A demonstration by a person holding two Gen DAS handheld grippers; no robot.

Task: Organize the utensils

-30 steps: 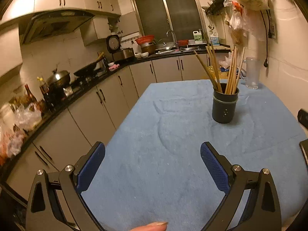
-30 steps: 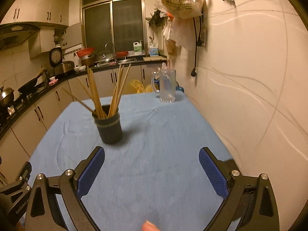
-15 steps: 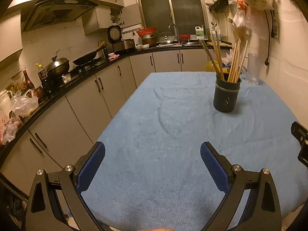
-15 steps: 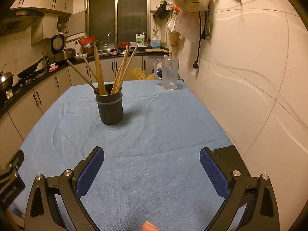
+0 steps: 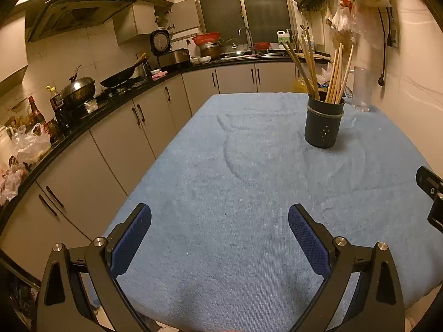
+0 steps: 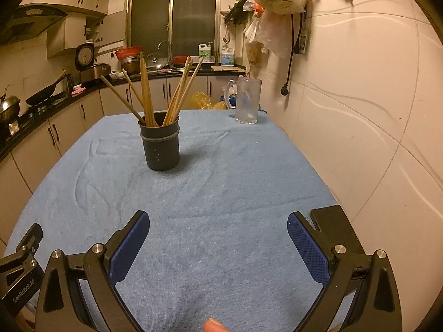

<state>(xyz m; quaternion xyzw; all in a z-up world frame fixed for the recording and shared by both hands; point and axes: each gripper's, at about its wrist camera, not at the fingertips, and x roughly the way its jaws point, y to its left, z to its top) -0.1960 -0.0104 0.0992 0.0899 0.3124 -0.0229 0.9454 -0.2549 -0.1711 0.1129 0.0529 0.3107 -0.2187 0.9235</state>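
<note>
I'm holding both claws low over the near end of the blue cloth, nothing between the fingers.

Left gripper: jaws are standing wide apart, blue pads facing each other over bare cloth. Right gripper: same, spread wide and gripping nothing.

Using the dark utensil cup as the landmark:
- It's standing upright on the cloth, well beyond both claws, toward the far half of the table.
- In the left wrist view the cup is sitting ahead and off to the right of the left claw's centreline; in the right wrist view it's ahead and left of the right claw's centre. So it's lying roughly between the two claws' lines, well apart from both.
- Wooden chopsticks are standing in the cup, fanning out and leaning against the rim in two loose bunches.
- A clear glass mug is standing behind and to the right of the cup, near the far edge by the wall.
- A black flat object is lying on the cloth near the wall, well nearer than the cup, just beside the right claw's right finger.

A fingertip is showing at the bottom edge of the right wrist view.
</note>
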